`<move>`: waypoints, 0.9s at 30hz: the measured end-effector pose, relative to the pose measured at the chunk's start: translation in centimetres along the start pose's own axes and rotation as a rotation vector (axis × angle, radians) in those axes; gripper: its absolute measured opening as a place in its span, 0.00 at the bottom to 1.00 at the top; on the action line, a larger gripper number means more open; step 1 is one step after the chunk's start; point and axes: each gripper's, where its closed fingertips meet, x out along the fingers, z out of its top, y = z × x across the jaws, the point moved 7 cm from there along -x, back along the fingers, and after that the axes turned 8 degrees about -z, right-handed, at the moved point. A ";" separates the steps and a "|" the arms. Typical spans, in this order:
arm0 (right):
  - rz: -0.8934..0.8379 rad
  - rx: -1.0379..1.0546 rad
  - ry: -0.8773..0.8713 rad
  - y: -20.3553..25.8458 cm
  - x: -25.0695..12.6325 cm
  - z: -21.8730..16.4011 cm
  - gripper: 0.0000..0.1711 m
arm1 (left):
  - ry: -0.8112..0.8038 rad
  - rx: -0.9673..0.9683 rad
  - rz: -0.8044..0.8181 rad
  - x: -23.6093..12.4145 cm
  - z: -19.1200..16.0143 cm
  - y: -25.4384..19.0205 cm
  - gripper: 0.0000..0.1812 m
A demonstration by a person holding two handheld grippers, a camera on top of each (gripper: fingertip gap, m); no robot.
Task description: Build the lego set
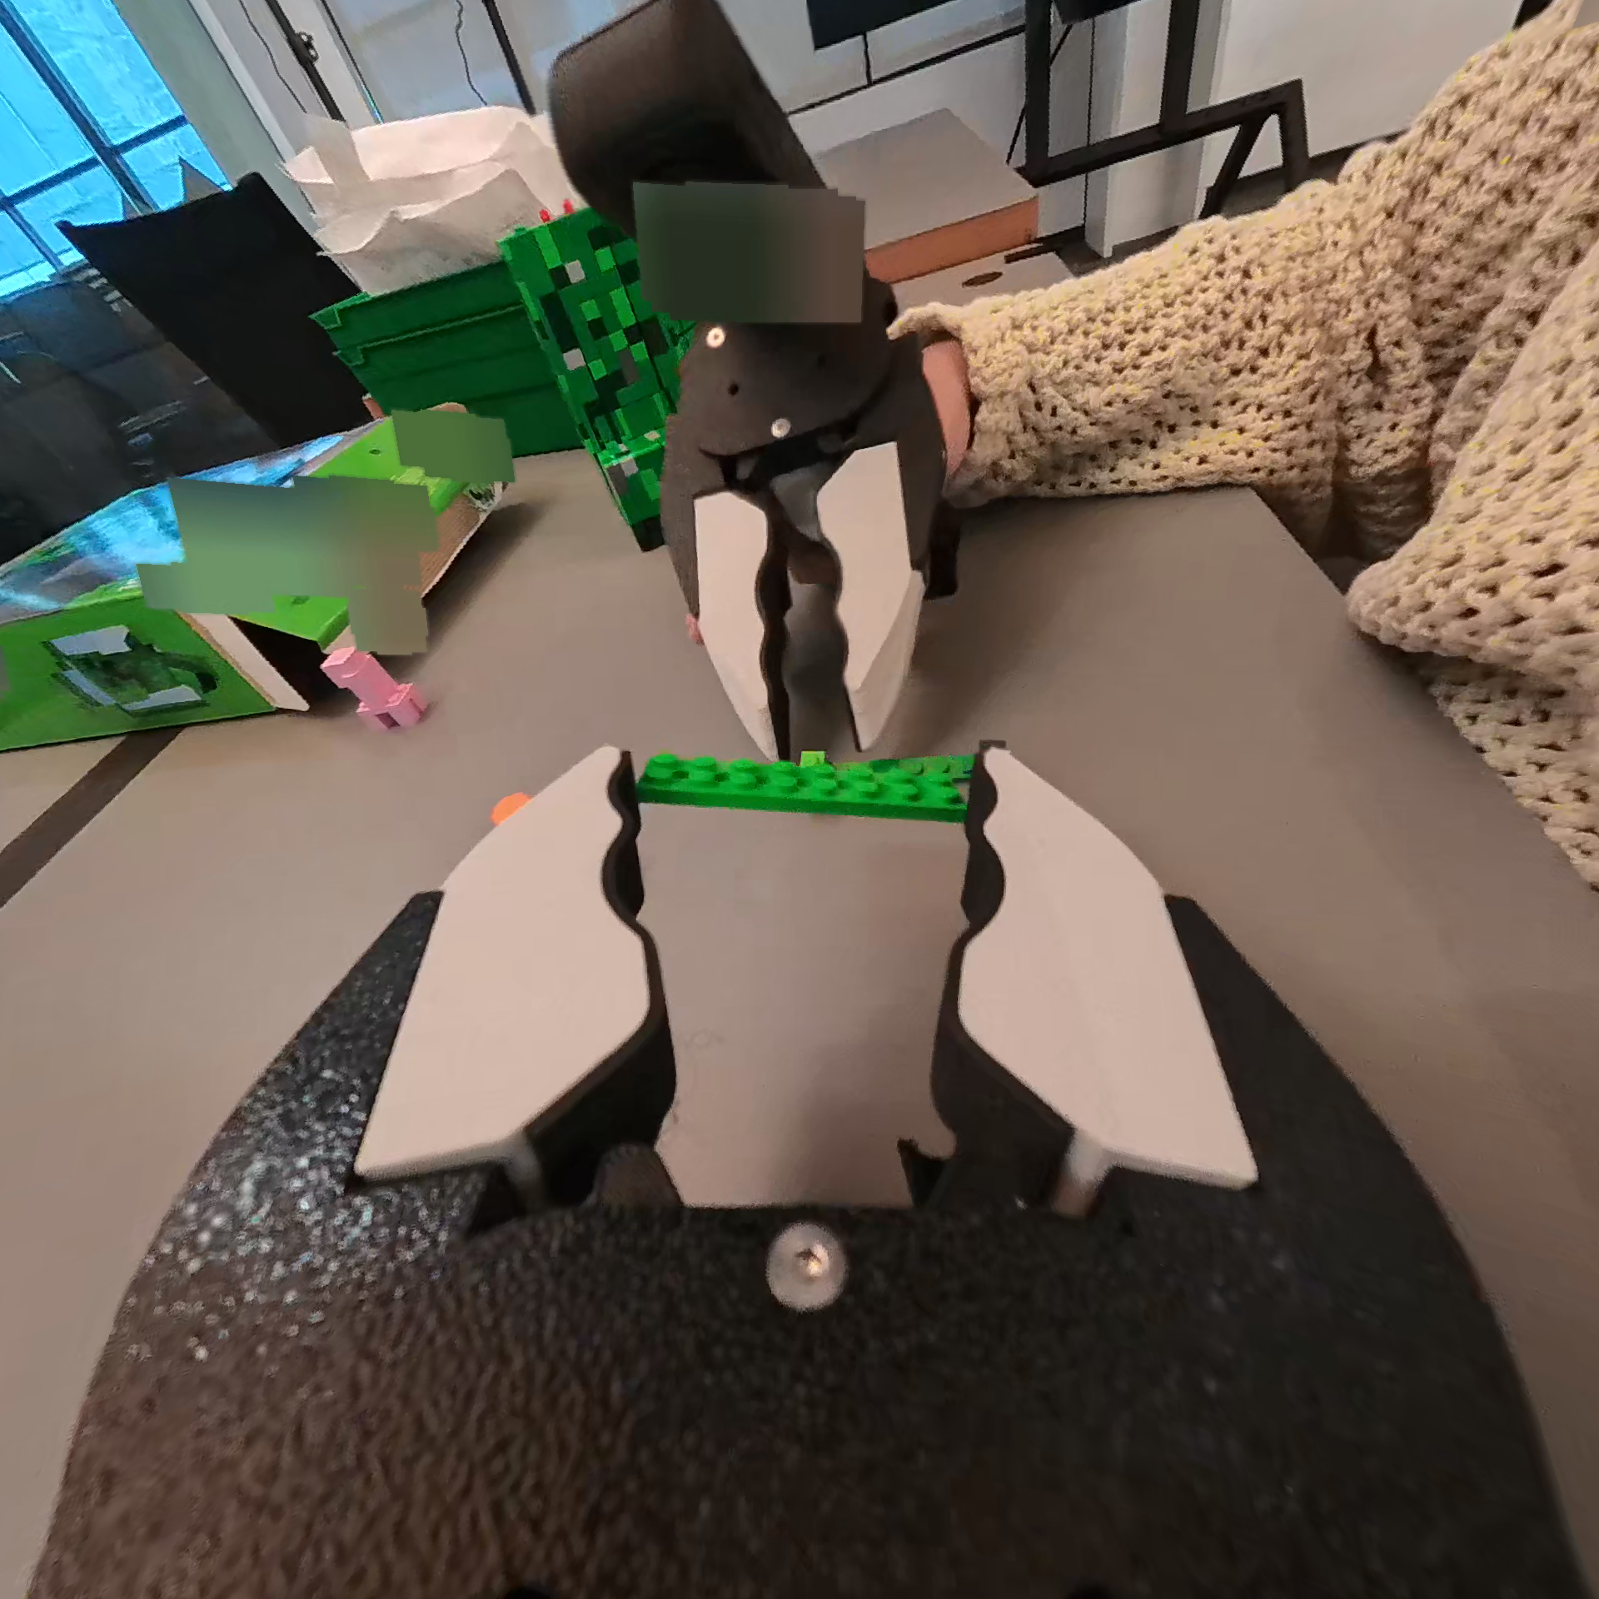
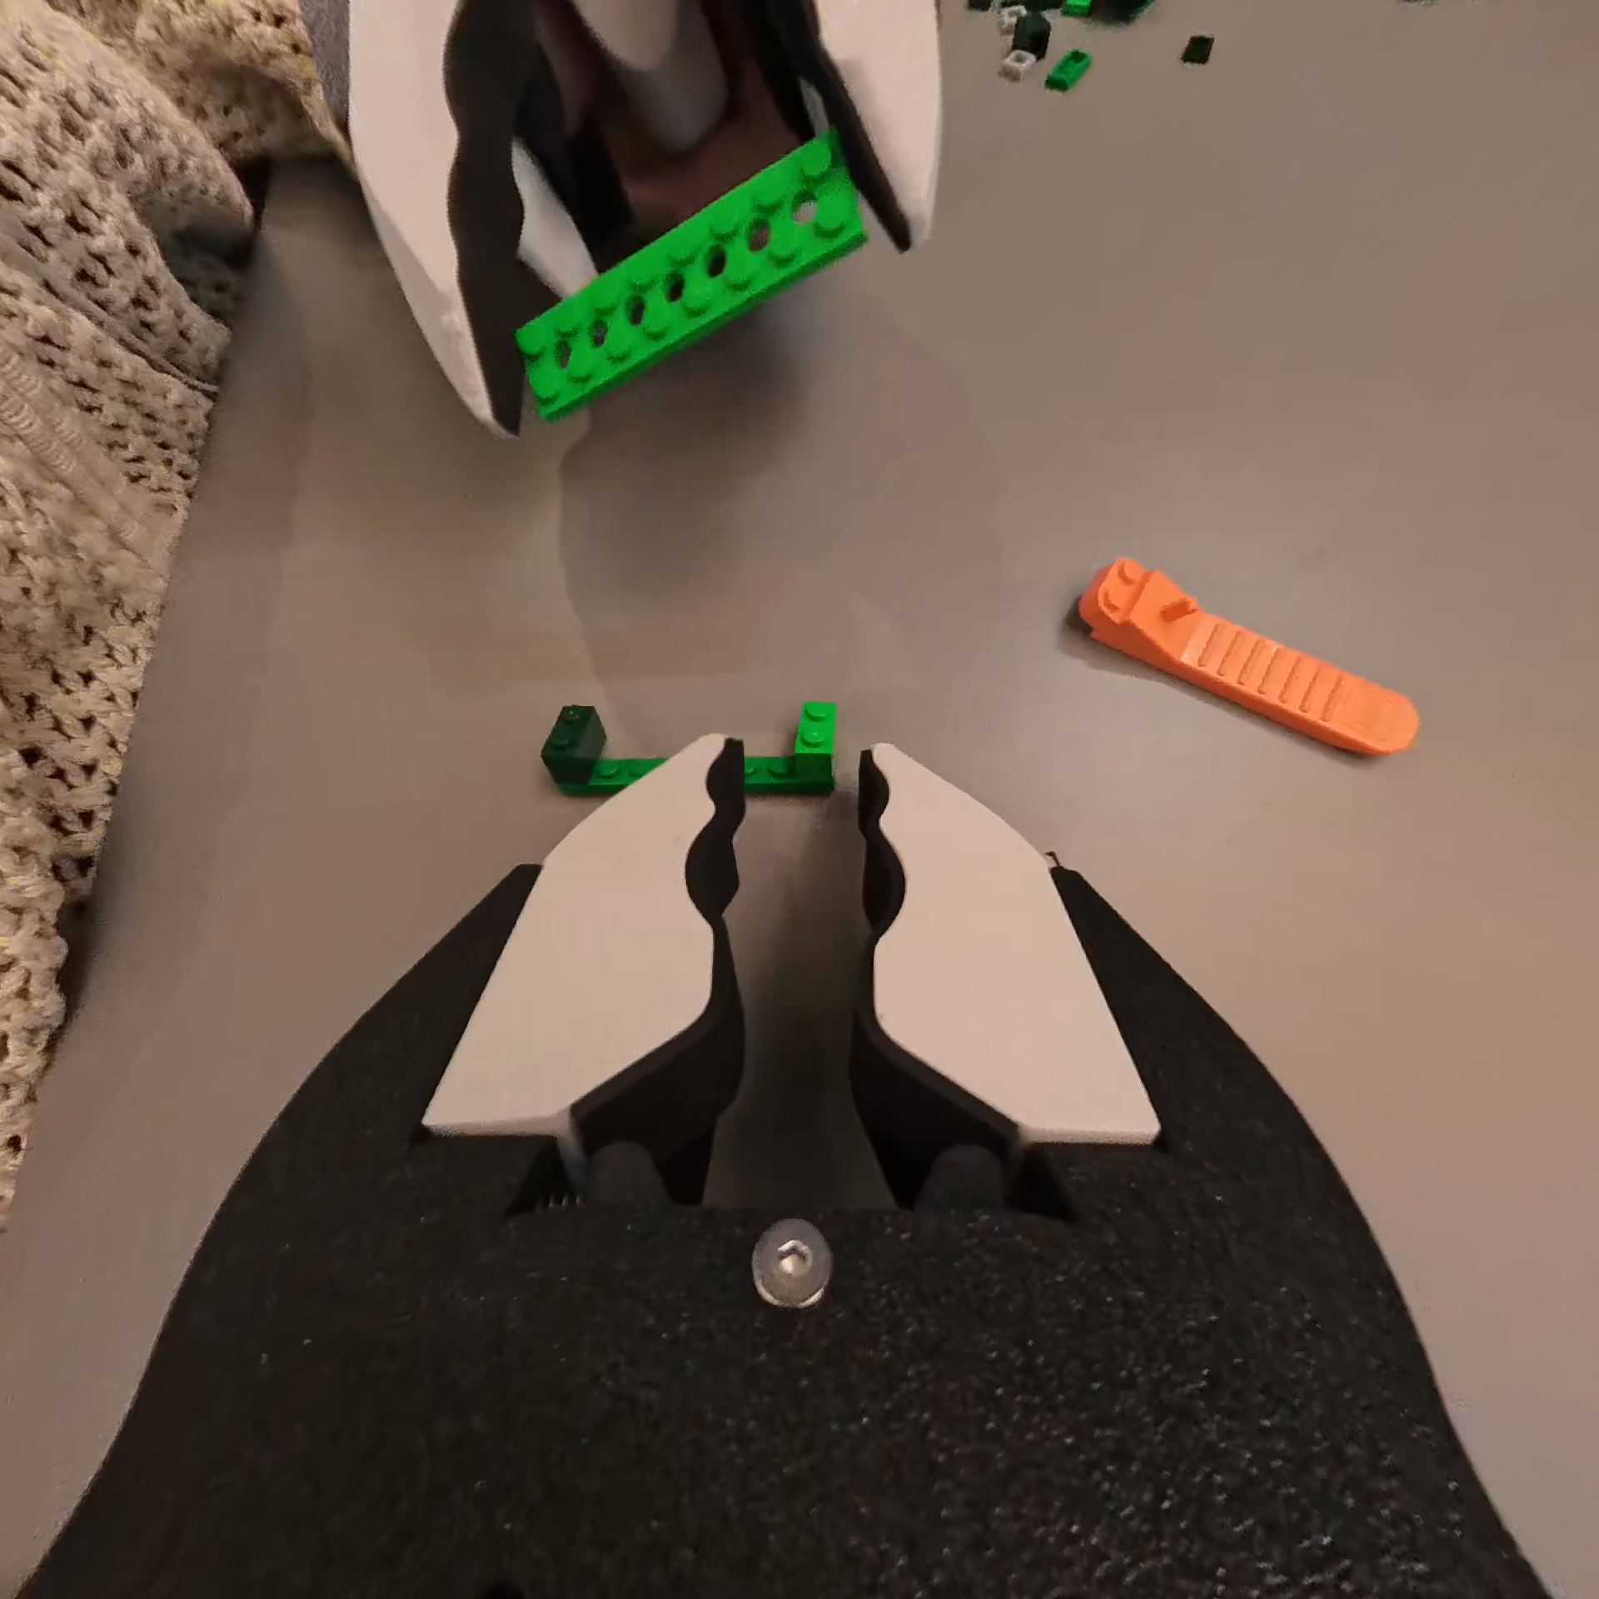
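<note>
Grey table (image 2: 1125,389): left gripper (image 1: 803,783) clamps the green plate (image 1: 805,783); right gripper (image 2: 800,766), parted, empty, probably should square over the small assembly (image 2: 692,761).

Distant green bricks (image 2: 1051,39) — cropped, blurred

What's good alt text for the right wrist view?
The left gripper holds a bright green holed plate by its ends, above a grey table. The right gripper, open, is at a small green bracket-shaped assembly; an orange brick separator lies aside.
</note>
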 end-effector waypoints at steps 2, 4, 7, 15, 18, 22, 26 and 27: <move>-0.007 -0.001 0.001 -0.1 0.2 0.1 0.12 | 0.019 0.011 -0.010 0.2 -0.1 -0.2 0.40; -0.009 -0.006 0.021 0.0 0.4 0.1 0.12 | 0.040 0.026 -0.018 0.4 -0.2 -0.3 0.40; -0.025 -0.035 0.034 0.1 0.7 0.2 0.05 | 0.068 0.047 -0.029 0.7 -0.3 -0.6 0.40; 0.013 0.028 -0.195 0.0 -1.1 2.1 0.04 | 0.025 0.031 0.018 0.7 0.2 -0.7 0.40; -0.014 0.018 -0.348 0.3 -2.8 3.9 0.04 | -0.057 -0.055 0.050 0.8 0.9 -0.9 0.40; -0.036 -0.026 -0.454 1.4 -4.0 5.7 0.04 | -0.239 -0.228 0.019 0.9 2.2 -1.4 0.40; -0.057 -0.076 -0.479 2.2 -4.2 6.5 0.05 | -0.345 -0.324 -0.105 1.1 2.7 -1.8 0.40; -0.065 -0.080 -0.488 2.4 -4.2 6.7 0.04 | -0.355 -0.337 -0.122 1.1 2.7 -1.7 0.40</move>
